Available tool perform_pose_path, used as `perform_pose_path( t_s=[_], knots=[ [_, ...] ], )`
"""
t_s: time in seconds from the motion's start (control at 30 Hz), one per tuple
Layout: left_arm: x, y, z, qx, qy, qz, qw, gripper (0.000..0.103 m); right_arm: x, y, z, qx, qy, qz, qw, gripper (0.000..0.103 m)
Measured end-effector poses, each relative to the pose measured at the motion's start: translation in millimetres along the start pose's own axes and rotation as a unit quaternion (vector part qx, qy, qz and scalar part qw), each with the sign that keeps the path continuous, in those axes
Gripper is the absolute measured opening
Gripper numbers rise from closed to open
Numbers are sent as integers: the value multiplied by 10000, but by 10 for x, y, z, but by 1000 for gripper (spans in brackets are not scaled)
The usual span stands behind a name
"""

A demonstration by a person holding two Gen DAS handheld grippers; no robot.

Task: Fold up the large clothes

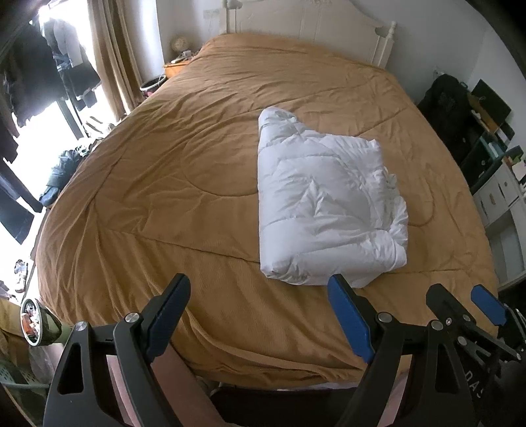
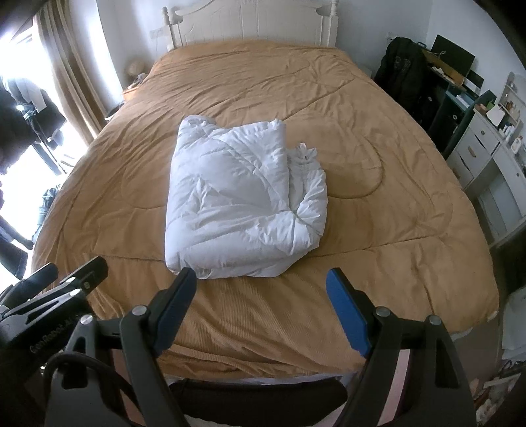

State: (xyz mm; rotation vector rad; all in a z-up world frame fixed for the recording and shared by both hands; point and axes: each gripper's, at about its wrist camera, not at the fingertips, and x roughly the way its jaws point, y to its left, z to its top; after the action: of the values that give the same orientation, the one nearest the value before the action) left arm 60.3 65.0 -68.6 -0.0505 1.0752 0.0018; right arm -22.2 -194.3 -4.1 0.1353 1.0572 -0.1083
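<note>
A white puffy garment (image 1: pixel 325 203) lies folded into a thick bundle on the tan bedspread (image 1: pixel 164 184); the right wrist view shows the same bundle (image 2: pixel 240 200) near the bed's middle, its loose edges bunched on the right side. My left gripper (image 1: pixel 259 289) hangs above the bed's near edge, short of the bundle and to its left, open with nothing between its blue pads. My right gripper (image 2: pixel 261 282) hovers just in front of the bundle's near end, open and empty. The right gripper (image 1: pixel 466 302) shows at the lower right of the left wrist view.
A white headboard (image 2: pixel 256 23) stands at the far end of the bed. A window with curtains (image 1: pixel 108 56) and hanging dark clothes is on the left. White drawers (image 2: pixel 486 164) and shelves with a dark bag line the right side. Clutter lies on the floor at left.
</note>
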Motion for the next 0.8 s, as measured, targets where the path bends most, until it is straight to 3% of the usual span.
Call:
perform_pose_path(
  t_s=[0.8],
  knots=[
    [26, -136, 9, 157, 98, -61, 9998, 86, 11, 4, -34, 54, 121, -123, 9998, 81]
  ],
)
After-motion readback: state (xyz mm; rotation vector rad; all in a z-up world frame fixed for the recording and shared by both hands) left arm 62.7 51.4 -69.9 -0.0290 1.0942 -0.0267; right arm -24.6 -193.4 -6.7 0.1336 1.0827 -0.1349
